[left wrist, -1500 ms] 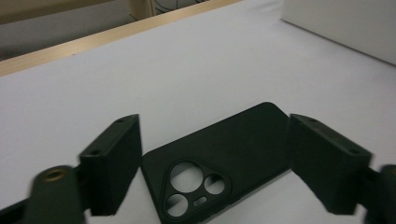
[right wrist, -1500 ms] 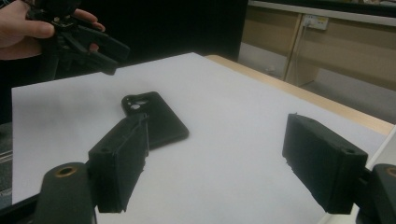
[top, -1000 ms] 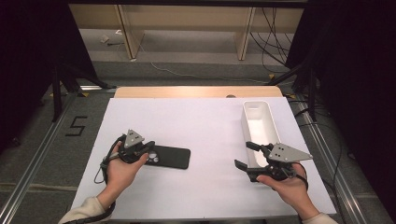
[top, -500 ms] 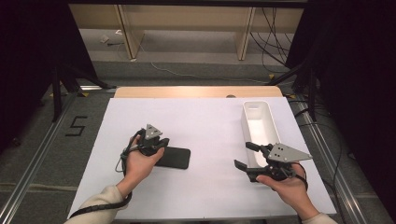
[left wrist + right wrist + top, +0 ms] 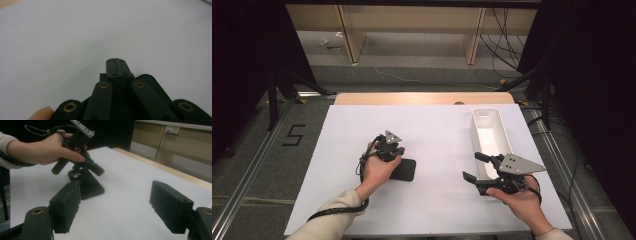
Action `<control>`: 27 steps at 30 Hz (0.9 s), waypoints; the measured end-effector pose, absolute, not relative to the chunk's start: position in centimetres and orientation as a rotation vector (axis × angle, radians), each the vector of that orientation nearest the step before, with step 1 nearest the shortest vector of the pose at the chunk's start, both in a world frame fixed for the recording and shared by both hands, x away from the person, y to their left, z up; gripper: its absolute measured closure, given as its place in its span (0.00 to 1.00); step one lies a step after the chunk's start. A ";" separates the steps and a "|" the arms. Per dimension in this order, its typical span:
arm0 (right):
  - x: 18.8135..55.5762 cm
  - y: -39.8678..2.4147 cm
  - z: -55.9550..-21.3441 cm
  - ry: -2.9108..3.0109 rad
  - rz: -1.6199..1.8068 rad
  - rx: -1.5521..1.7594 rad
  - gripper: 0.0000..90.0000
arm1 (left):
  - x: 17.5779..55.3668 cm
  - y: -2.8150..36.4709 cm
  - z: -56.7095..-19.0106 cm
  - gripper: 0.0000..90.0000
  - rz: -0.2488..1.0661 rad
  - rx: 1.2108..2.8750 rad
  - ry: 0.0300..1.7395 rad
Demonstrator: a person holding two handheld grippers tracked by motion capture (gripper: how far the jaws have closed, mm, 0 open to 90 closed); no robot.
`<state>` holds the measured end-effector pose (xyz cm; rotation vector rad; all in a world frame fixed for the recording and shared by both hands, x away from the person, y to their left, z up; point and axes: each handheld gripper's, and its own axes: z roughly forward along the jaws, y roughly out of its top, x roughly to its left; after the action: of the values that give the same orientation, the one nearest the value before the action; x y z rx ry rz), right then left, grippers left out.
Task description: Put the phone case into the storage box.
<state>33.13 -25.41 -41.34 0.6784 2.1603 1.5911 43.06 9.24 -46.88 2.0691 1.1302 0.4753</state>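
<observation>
Left hand [image 5: 379,167]: forearm enters from the near edge of the tabletop, left of centre; wrist bent, hand over the near end of the black phone [image 5: 404,170].
Left gripper [image 5: 116,61]: jaws pressed together, nothing between them; tips above bare white tabletop [image 5: 437,135].
Black phone: flat on the tabletop, left of centre, towards the near edge.
Right hand [image 5: 519,200]: near the near right corner, palm under the tool.
Right gripper [image 5: 475,166]: jaws apart, empty; beside the near end of the white tray [image 5: 487,125].
Right gripper view: phone's camera ring, left gripper tilted down over it.
</observation>
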 end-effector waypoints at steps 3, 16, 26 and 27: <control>33.1 -25.4 -41.4 2.163 1.588 0.677 0.29 | 43.4 8.8 -47.2 1.00 0.466 2.082 1.129; 33.1 -25.4 -41.4 2.167 1.588 0.675 0.29 | 43.8 7.5 -48.4 1.00 0.434 2.129 1.130; 33.1 -25.4 -41.4 2.174 1.585 0.671 0.29 | 43.9 7.4 -48.7 1.00 0.422 2.138 1.138; 33.1 -25.4 -41.4 2.175 1.582 0.669 0.29 | 43.9 7.4 -48.6 1.00 0.418 2.140 1.138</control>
<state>33.11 -25.42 -41.43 0.6695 2.1748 1.5818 43.93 7.44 -48.63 2.1398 1.1375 0.4176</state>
